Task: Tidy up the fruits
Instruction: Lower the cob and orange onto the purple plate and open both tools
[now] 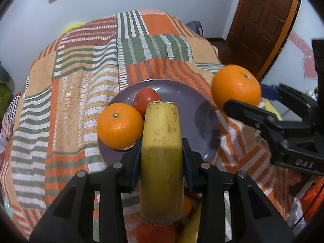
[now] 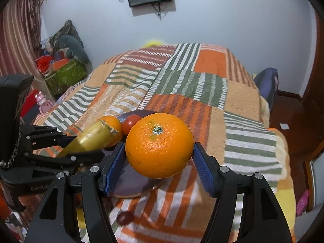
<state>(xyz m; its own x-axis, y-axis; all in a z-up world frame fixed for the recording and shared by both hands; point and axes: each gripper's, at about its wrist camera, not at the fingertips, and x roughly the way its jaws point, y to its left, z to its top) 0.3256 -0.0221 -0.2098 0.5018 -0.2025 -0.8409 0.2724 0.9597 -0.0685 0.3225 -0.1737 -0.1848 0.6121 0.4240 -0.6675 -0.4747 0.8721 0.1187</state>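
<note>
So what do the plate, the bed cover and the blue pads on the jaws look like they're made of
Plate: probably glazed ceramic; its dark purple face is glossy and catches light, with a paler rim.
Bed cover: woven, fuzzy textile, likely a wool or cotton blanket; matte, with a nubbly striped patchwork.
Blue pads: probably rubber or soft plastic, going by the fine gridded texture.

You have a bed (image 2: 239,101) under a striped patchwork blanket (image 1: 77,85); directly on the blanket sits one purple plate (image 1: 182,93), near the front edge.
</note>
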